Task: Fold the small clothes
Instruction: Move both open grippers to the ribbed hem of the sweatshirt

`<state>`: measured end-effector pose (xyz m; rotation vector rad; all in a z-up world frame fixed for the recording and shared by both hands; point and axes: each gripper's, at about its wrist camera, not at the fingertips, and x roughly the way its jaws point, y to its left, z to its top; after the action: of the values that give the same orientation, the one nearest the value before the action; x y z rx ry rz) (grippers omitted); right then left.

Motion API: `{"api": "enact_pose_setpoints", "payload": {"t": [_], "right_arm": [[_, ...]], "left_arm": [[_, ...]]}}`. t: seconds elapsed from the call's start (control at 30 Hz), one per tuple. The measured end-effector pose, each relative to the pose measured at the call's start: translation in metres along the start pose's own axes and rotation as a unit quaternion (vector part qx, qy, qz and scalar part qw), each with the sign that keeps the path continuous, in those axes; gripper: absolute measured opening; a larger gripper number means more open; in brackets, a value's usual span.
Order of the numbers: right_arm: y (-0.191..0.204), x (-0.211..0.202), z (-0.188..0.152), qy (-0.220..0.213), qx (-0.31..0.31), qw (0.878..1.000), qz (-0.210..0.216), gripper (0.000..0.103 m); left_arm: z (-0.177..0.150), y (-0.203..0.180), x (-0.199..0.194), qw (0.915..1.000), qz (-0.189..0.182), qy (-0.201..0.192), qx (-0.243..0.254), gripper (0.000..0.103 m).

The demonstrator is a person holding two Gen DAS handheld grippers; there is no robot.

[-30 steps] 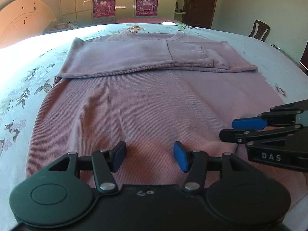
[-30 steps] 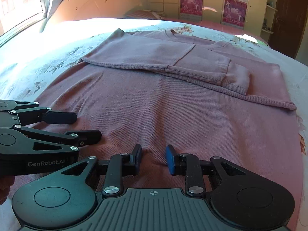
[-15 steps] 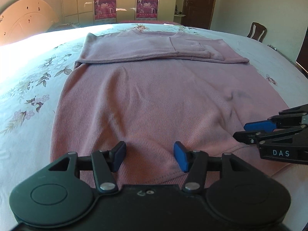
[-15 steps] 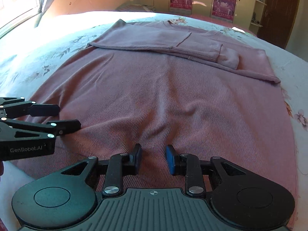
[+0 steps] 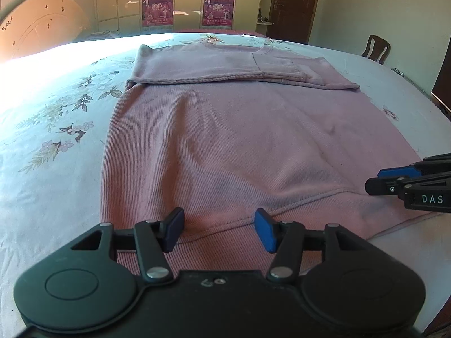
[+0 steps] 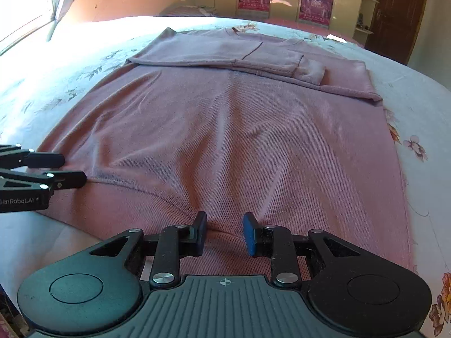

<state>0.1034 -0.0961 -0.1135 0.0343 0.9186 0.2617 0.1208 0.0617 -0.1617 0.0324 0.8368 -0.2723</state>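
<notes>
Both of my grippers have drawn back toward the near end of the bed over the last second, so the sweater's ribbed hem band, out of sight before, now lies just ahead of my fingertips. My left gripper (image 5: pixel 219 230), black plastic with blue rubber pads, hovers over that hem with its jaws moderately wide and only fabric below them, nothing pinched. My right gripper (image 6: pixel 224 234), of the same build, sits to its right with the jaws set narrower, also empty above the hem band. Each shows at the edge of the other's view, fingers parted, by the sweater's near corners. The dusty pink ribbed-knit sweater (image 5: pixel 248 140) lies flat on the bed, lower body spread toward me, its fine vertical ribs crossed by a few soft wrinkles and a small crease on the right. Farther off, both sleeves are folded across the chest into a neat horizontal band, one ribbed cuff (image 6: pixel 311 71) resting on top near the right side. Under it spreads the pale blue bedsheet printed with flowers and leaves (image 5: pixel 56 129), smooth and brightly sunlit at the left. Beyond stand a curved peach headboard (image 5: pixel 42 28), cream wardrobe doors carrying two magenta wall calendars (image 5: pixel 218 7), a dark wooden door (image 5: pixel 293 2) and a wooden chair (image 5: pixel 376 48).
</notes>
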Motion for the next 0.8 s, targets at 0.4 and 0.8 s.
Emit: {"api": "enact_pose_setpoints", "payload": {"t": [0.4, 0.8], "right_arm": [[-0.006, 0.001, -0.01, 0.001, 0.029, 0.999, -0.031, 0.028], [-0.042, -0.013, -0.021, 0.007, 0.066, 0.994, -0.085, 0.028]], "left_arm": [[-0.002, -0.009, 0.008, 0.9997, 0.021, 0.012, 0.001, 0.056], [-0.006, -0.007, 0.004, 0.9995, 0.025, 0.009, 0.018, 0.057]]}}
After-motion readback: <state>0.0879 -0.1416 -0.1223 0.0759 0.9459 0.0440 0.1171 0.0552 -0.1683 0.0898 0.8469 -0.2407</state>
